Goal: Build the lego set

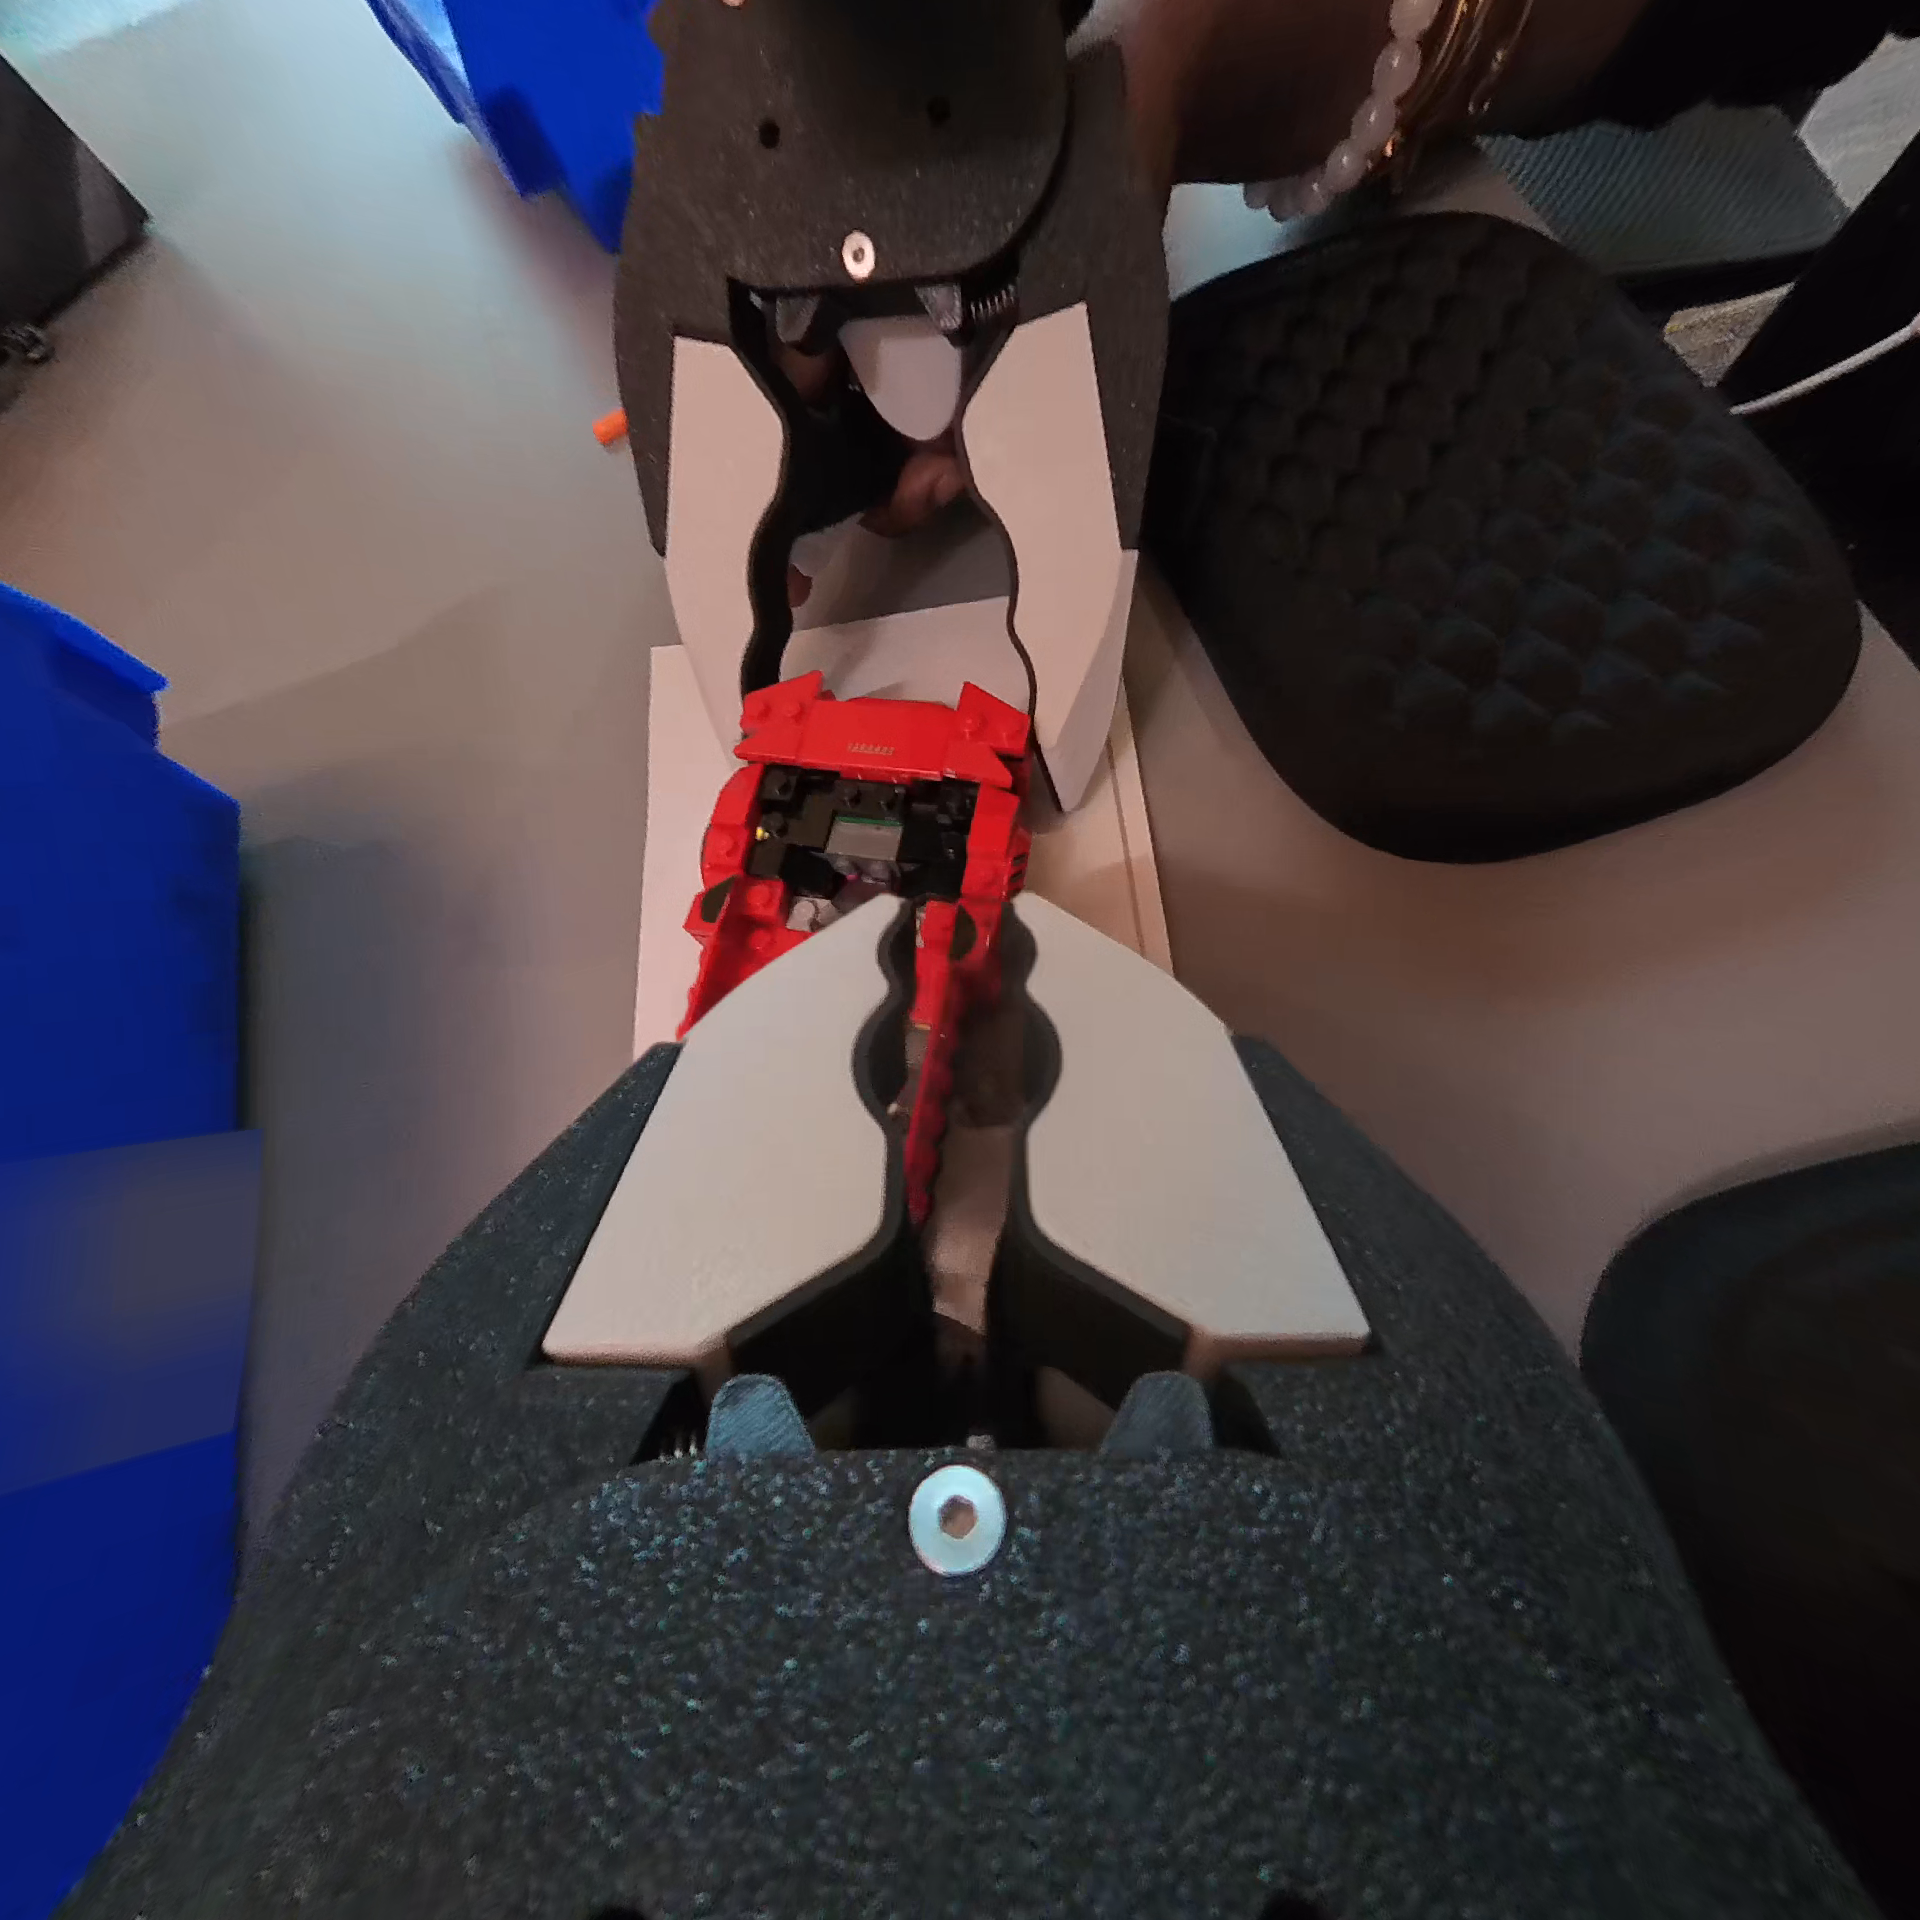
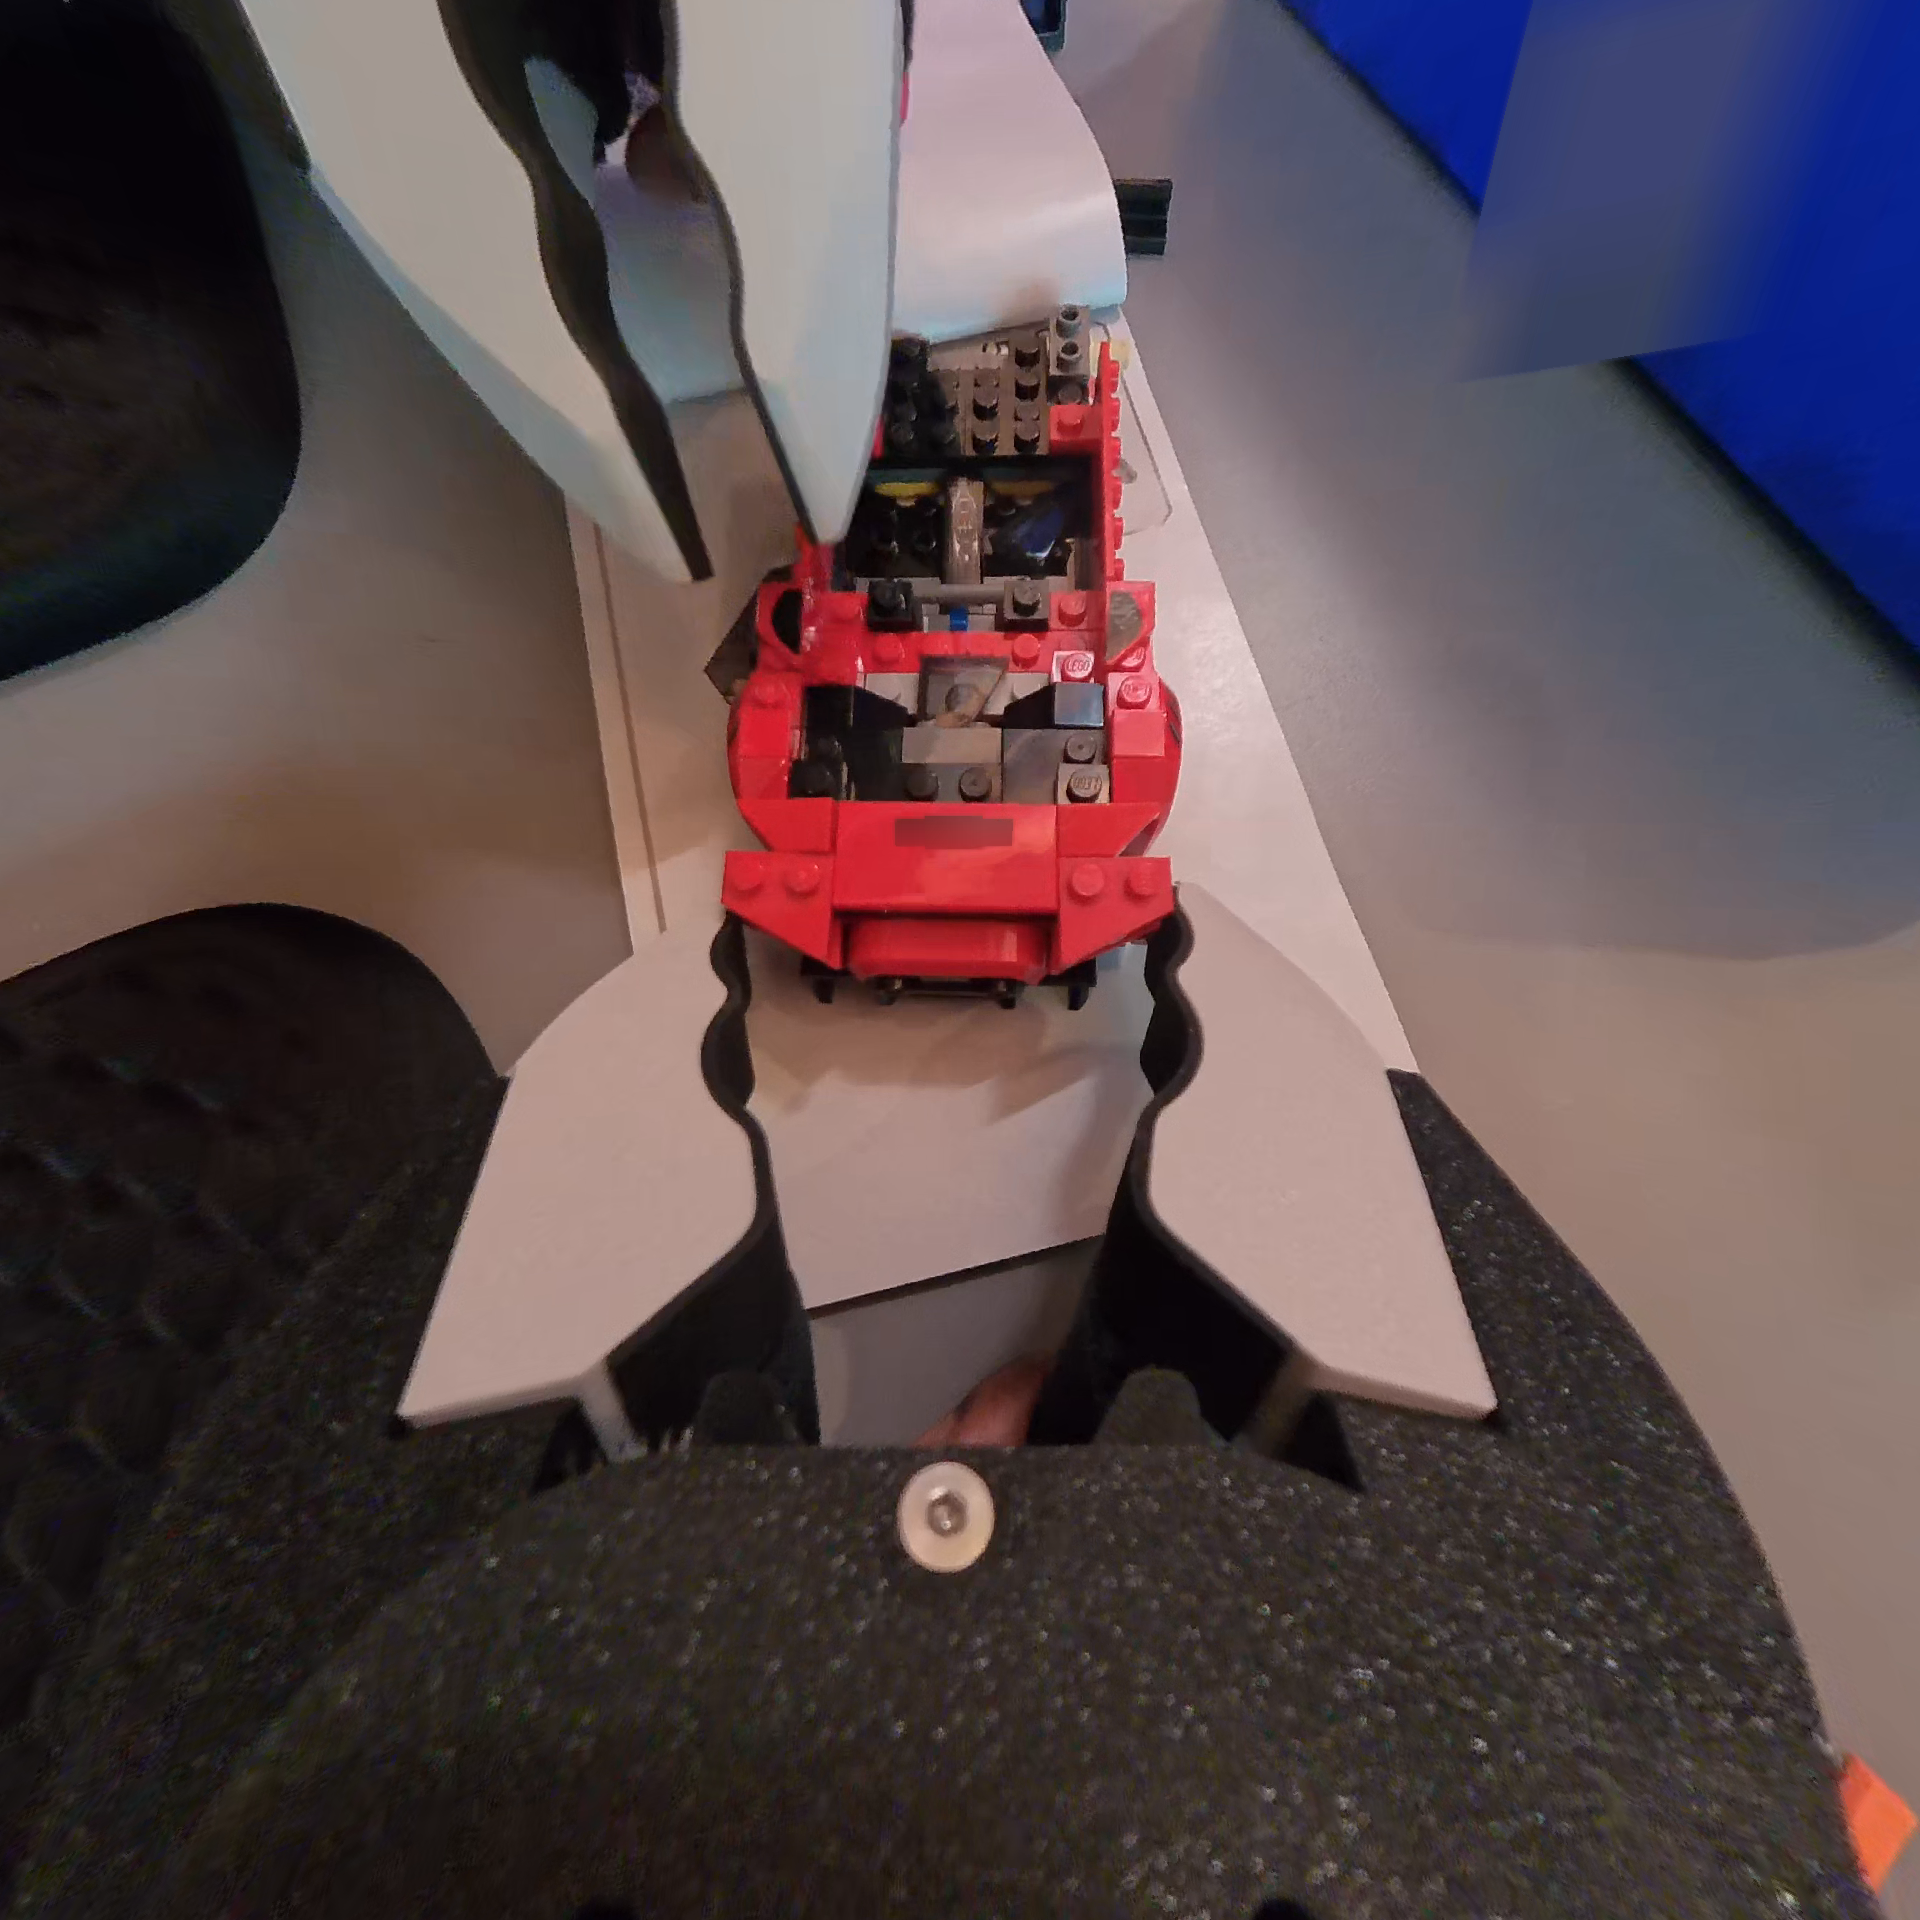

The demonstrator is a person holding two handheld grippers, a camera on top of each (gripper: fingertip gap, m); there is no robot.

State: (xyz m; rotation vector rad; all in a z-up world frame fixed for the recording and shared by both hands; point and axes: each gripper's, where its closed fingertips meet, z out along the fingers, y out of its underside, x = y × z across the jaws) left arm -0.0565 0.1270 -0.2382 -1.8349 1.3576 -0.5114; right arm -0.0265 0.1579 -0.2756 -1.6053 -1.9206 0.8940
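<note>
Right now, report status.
Left gripper shut on car side. Right gripper open at the other end. Car sits on white sheet, roof unbuilt. Nothing blocking.

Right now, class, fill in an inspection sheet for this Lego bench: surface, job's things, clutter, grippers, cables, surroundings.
Surface: pale table, white sheet under the model.
Job's things: part-built red Lego car, top open.
Clutter: small orange piece.
Grippers: left hand-held gripper shut on the car's side; right hand-held gripper open at its other end.
Cables: white cable.
Surroundings: blue bins, black padded cushions.
</note>
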